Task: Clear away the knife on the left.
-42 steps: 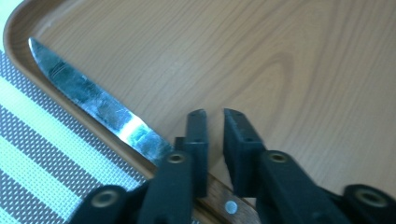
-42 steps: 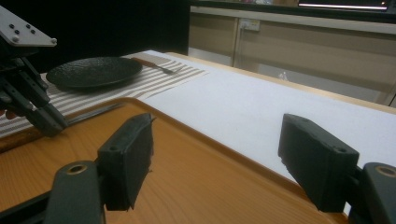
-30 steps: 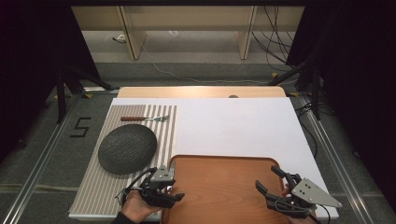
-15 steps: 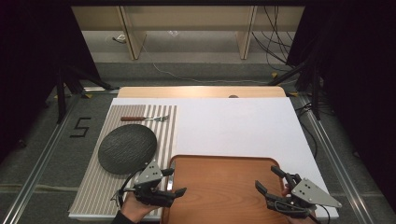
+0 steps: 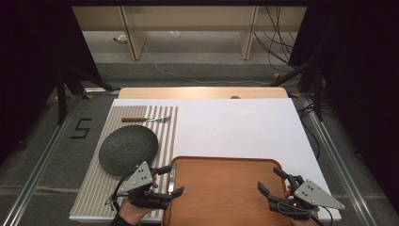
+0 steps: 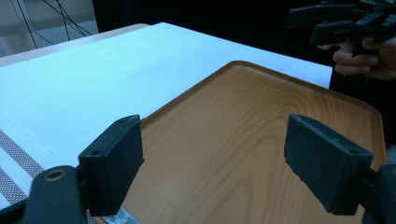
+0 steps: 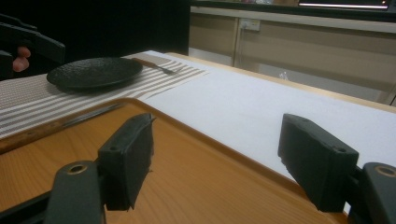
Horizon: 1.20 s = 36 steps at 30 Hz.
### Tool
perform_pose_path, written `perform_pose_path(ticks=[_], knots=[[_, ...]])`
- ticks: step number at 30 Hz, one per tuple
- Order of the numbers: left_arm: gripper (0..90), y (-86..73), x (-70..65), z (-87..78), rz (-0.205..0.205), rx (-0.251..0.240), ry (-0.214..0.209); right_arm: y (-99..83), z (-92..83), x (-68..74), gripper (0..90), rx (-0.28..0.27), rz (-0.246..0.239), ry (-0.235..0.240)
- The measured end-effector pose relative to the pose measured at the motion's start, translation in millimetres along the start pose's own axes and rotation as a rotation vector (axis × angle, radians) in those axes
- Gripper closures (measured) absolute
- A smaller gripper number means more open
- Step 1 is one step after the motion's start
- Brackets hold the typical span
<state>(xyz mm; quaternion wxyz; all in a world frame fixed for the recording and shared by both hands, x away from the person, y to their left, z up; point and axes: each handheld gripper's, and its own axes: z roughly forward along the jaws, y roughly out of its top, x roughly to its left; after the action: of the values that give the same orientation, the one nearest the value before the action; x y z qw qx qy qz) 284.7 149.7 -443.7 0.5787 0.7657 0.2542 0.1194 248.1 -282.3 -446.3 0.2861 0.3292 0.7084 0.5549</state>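
A brown wooden tray (image 5: 221,162) lies at the table's near edge. My left gripper (image 5: 175,180) is at the tray's left rim, open; its jaws have just been opening and nothing sits between the pads (image 6: 116,161). A thin silver knife (image 5: 172,173) lies along that left rim, under the left jaws, and is also seen as a knife (image 7: 91,115) from the other side. My right gripper (image 5: 269,179) is over the tray's right near corner, open, with only tray wood between its pads (image 7: 128,158).
A dark round plate (image 5: 128,149) rests on a striped placemat (image 5: 94,188) left of the tray, with a fork (image 5: 146,120) at the mat's far end. A white mat (image 5: 235,122) covers the table beyond the tray.
The left gripper's jaws have spread wider at the tray's left rim, and that gripper has lifted and shifted slightly towards the plate. The right gripper has stayed put.
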Motion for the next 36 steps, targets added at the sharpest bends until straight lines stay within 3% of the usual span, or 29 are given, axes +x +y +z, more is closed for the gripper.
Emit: perform_pose_path(ticks=[15,36], knots=[[19.3,-5.5,0.2,-17.9,0.008,-0.120,0.014,0.5,-0.4,0.0,27.7,-0.002,0.000,-0.001],[19.3,-14.5,-3.4,-24.0,0.013,-0.150,0.025,0.9,-1.2,-0.1,27.7,-0.007,0.001,-0.003]])
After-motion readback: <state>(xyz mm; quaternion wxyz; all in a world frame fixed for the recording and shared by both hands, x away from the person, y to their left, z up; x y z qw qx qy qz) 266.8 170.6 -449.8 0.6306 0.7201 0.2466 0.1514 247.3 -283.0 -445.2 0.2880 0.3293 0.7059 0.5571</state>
